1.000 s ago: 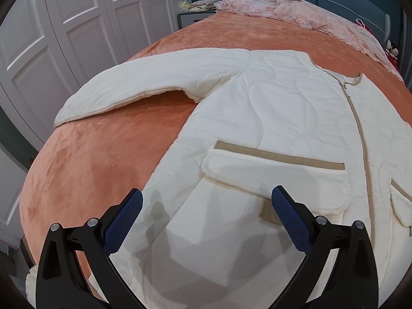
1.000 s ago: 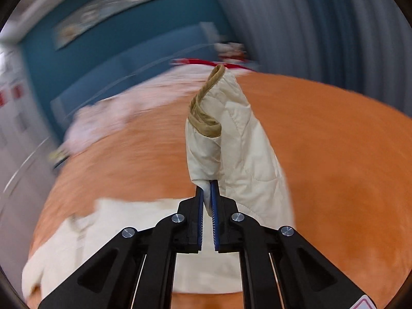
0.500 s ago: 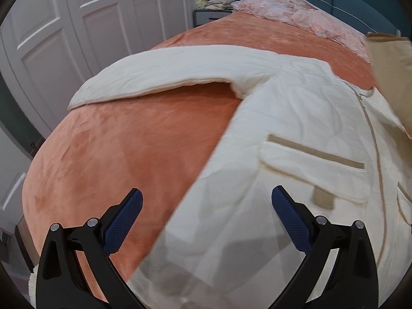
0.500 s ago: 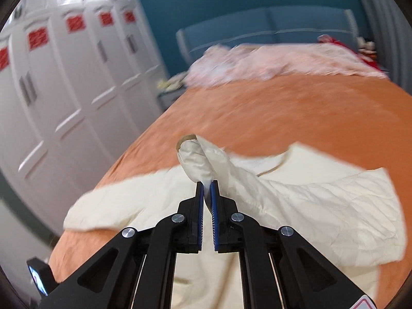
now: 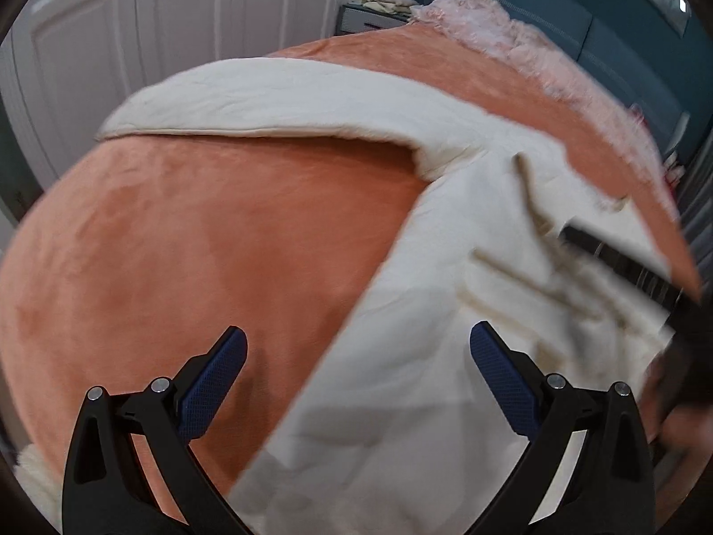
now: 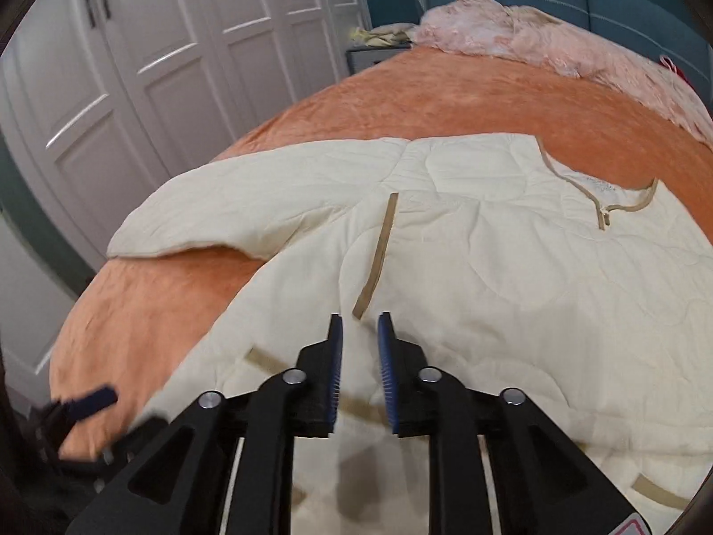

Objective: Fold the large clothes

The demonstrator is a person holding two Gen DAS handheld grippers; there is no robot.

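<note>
Cream quilted jacket [image 6: 468,276], tan-trimmed, flat on bedspread [image 6: 445,102]

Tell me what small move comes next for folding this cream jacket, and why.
Probably send the left tool to the outstretched sleeve and pinch its cuff. That sleeve lies flat on the orange blanket, not yet folded, and the left tool is open and empty. The other sleeve already lies across the jacket, and the right tool holds nothing.

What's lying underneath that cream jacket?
The cream jacket lies on an orange blanket, visible all around it. Whatever is beneath the blanket is covered.
</note>
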